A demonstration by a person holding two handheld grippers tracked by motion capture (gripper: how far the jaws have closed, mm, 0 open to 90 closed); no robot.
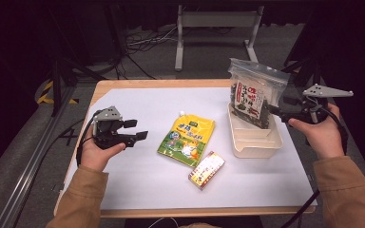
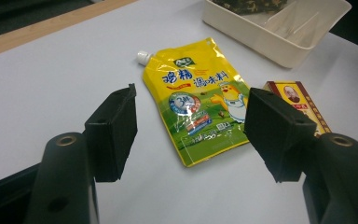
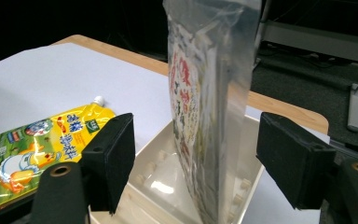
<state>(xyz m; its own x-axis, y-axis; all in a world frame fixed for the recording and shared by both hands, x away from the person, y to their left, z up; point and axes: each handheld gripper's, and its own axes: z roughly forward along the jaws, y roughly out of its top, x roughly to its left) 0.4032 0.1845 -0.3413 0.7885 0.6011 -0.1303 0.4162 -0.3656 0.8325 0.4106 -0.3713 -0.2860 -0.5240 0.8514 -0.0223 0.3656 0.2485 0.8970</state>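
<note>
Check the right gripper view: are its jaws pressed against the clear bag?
No: the right gripper stands with its jaws wide apart, a gap on either side of the clear bag standing upright in the tray.

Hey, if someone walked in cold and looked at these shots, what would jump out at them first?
Probably the clear snack bag standing upright in the cream tray at the table's right, between the open jaws of the right gripper. Next comes the bright yellow spouted pouch lying flat mid-table, a small red and yellow box just beside it.

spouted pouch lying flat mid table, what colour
Yellow over green, white cap; the spouted pouch shows best in left gripper view.
</note>
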